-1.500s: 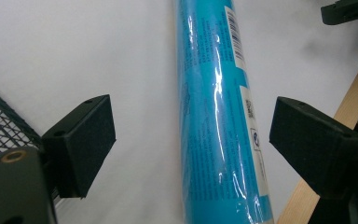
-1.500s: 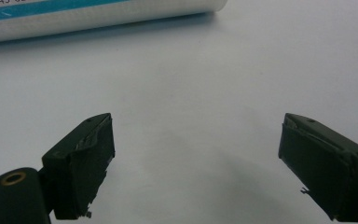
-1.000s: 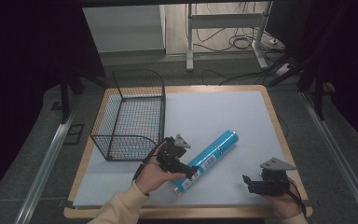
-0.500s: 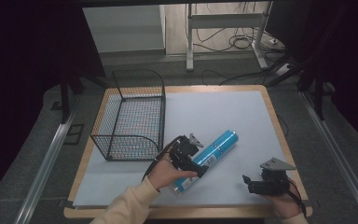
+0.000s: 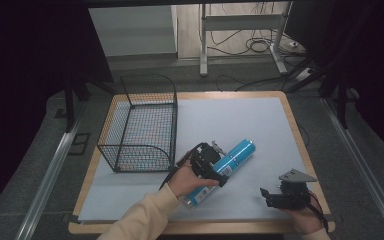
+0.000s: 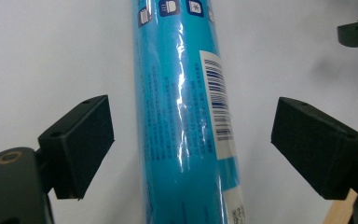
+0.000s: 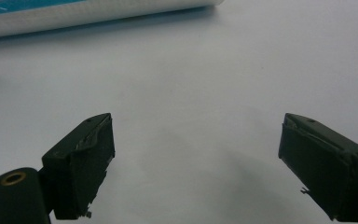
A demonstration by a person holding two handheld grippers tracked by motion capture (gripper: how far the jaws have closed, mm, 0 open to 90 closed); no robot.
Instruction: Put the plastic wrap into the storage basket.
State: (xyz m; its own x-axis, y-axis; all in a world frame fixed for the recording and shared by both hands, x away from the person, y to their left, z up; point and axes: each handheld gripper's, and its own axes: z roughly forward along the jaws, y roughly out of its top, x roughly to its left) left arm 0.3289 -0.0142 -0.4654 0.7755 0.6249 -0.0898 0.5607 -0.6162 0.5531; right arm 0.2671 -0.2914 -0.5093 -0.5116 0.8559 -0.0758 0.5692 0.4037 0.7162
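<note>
At the near edge of the table, a person's two forearms come in from below, each hand holding a two-jaw gripper. The right gripper (image 5: 266, 196) rests low at the near right, its jaws spread wide with nothing between them but bare pale table cover; it holds nothing.

A little farther in and to the left, the left gripper (image 5: 215, 167) hangs over a blue tube (image 5: 225, 166) that lies flat on its side, running diagonally from near left to far right across the white mat (image 5: 240, 120). In the left gripper view, the blue tube (image 6: 186, 116) sits squarely between the two black pads, which stand wide apart on either side and touch nothing, so the tube is straddled but not yet gripped.

To grip well, the hand would likely need to come lower so the pads meet the tube at its widest line, keep the tube centred between them, and close evenly, since a smooth, glossy round body could roll or squirt out.

Farther back and to the left stands a black wire basket (image 5: 145, 145), which looks empty, well apart from the tube. Beyond the wooden table edge (image 5: 300, 135) are floor, cables and metal legs.

Counted: one tube, one basket, two grippers.
</note>
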